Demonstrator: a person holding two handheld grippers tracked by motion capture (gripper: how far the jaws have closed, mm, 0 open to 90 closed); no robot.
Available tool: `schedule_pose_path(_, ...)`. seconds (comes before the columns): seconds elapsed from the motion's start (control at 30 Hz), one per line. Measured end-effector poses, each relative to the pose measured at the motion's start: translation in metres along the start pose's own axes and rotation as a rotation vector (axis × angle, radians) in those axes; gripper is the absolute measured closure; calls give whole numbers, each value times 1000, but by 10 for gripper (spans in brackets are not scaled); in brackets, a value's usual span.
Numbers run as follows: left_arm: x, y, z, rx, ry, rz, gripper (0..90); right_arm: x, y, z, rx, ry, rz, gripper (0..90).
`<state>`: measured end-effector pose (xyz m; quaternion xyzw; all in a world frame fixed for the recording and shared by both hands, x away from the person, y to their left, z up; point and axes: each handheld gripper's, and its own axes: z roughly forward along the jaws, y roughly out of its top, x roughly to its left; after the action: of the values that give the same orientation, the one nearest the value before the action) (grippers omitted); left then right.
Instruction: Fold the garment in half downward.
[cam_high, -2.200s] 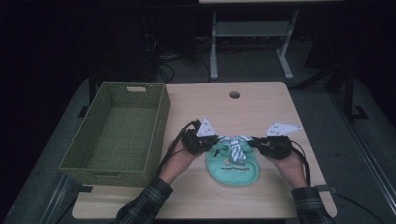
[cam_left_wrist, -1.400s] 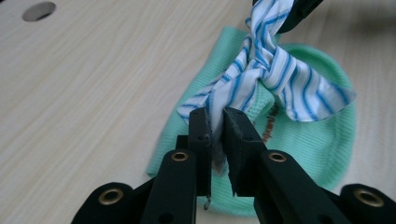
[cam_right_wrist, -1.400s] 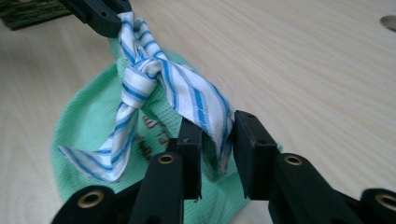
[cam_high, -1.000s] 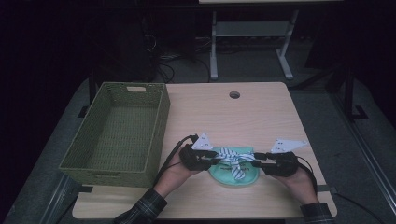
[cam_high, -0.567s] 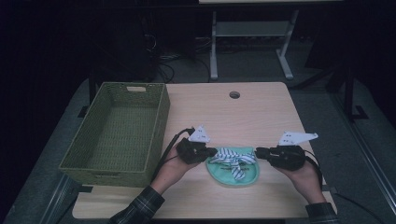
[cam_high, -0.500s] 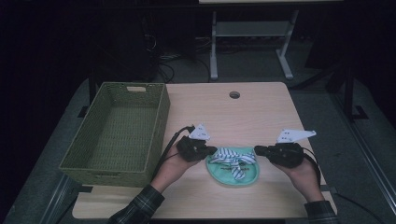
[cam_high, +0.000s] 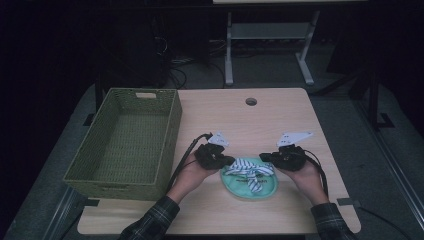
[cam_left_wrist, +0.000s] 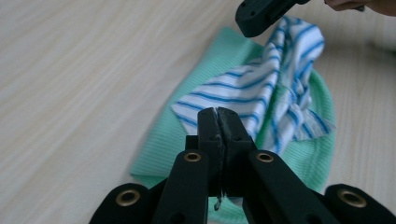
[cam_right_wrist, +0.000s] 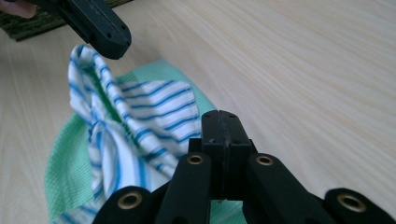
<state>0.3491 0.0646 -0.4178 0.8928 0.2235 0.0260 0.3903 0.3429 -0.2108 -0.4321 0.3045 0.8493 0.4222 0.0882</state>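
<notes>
Both the left gripper (cam_high: 226, 161) and right gripper (cam_high: 265, 157) pinch the striped cloth (cam_high: 248, 170) at 9 and 3 o'clock; the next move is probably lifting it off the green cloth (cam_high: 250, 189).

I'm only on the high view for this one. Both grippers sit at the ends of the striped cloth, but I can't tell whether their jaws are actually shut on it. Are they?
Observer: Yes for the left. In the left gripper view, the left gripper has its jaws pressed together on an edge of the striped cloth.
Operator: And the right one?
Observer: The same. In the right gripper view, the right gripper is shut, with the cloth's edge caught at its tips.
Operator: Is the cloth lying flat?
Observer: No. It rises towards each pinch and bunches in the middle, above the green cloth lying on the table.
</notes>
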Motion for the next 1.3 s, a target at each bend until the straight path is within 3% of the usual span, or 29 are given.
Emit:
schedule_pose_path(0.57,-22,-10,13,44,-91,32,876,23,-17,-9,37,45,-32,899)
schedule_pose_path(0.83,-36,-13,19,73,-130,66,872,36,-26,-14,67,50,-78,899)
schedule_pose_path(0.9,-45,-15,22,89,-144,83,869,39,-30,-15,81,53,-78,898)
schedule_pose_path(1.1,-64,-21,35,154,-133,136,854,47,-42,-17,121,61,-77,899)
schedule_pose_path(1.3,-65,-23,41,179,-100,159,868,52,-49,-10,156,60,-86,899)
